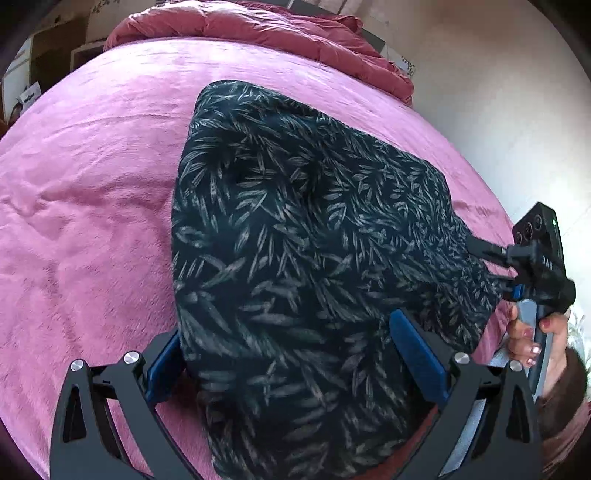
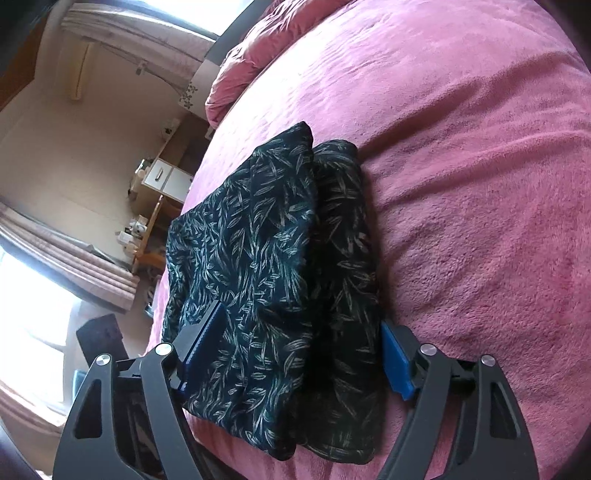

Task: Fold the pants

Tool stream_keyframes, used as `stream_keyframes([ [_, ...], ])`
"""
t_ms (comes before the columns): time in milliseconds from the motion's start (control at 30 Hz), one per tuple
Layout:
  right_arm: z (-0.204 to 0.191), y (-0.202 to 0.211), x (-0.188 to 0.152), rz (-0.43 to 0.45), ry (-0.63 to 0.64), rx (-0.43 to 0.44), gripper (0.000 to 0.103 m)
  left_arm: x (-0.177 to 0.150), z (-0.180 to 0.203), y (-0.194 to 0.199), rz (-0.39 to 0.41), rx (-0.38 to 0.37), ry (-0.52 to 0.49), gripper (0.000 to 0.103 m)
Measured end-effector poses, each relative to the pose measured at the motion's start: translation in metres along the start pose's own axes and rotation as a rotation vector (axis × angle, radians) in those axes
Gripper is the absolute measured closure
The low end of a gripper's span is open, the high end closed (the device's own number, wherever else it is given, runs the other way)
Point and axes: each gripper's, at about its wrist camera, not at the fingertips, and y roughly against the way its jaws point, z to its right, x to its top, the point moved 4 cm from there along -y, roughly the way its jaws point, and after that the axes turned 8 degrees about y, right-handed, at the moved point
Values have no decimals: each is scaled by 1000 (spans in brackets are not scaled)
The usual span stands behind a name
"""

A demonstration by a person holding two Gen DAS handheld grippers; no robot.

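Note:
Dark pants with a pale leaf print (image 1: 295, 229) lie folded in a thick stack on the pink blanket (image 1: 92, 184). My left gripper (image 1: 286, 325) is open, its blue pads (image 1: 417, 354) wide apart on either side of the stack's near end. A hand (image 1: 524, 332) holds my right gripper (image 1: 487, 266) at the stack's right corner. In the right wrist view the pants (image 2: 258, 240) show two layers, the upper one set to the left. My right gripper (image 2: 301, 315) straddles them, open: one pad (image 2: 207, 339) over the top layer, the other at the right edge.
A bunched pink duvet (image 1: 258, 29) lies at the head of the bed (image 2: 480, 184). Past the bed's left edge in the right wrist view are a white desk with small items (image 2: 162, 177), curtains (image 2: 92, 266) and a bright window.

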Motion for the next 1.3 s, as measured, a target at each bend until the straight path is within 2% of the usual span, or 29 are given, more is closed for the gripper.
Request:
stream_keyframes([
  [100,-5,-2,-1,-3,17,-13,28,5,1,-6,-14,4,-20,2],
  [167,-5,-3,-1,-5,21,-20,36,6,2,-9,-18,9,-25,3],
  [200,-6,-4,-1,-6,21,-24,39,6,3,-9,-14,10,-23,6],
  [267,-7,-7,-1,-10,27,-31,54,3,4,-5,-2,27,-38,13],
  [367,-15,-6,-2,1,56,-22,64,-1,12,2,27,61,-73,26],
  [533,-31,1,-4,40,150,-65,69,-9,25,17,72,124,-158,43],
  [733,-50,15,-1,120,253,-78,71,-15,37,35,131,166,-210,54],
  [1000,-70,26,13,190,378,-116,72,-4,53,62,249,207,-279,58],
  [1300,-82,8,80,284,457,-133,72,47,50,59,363,248,-269,58],
])
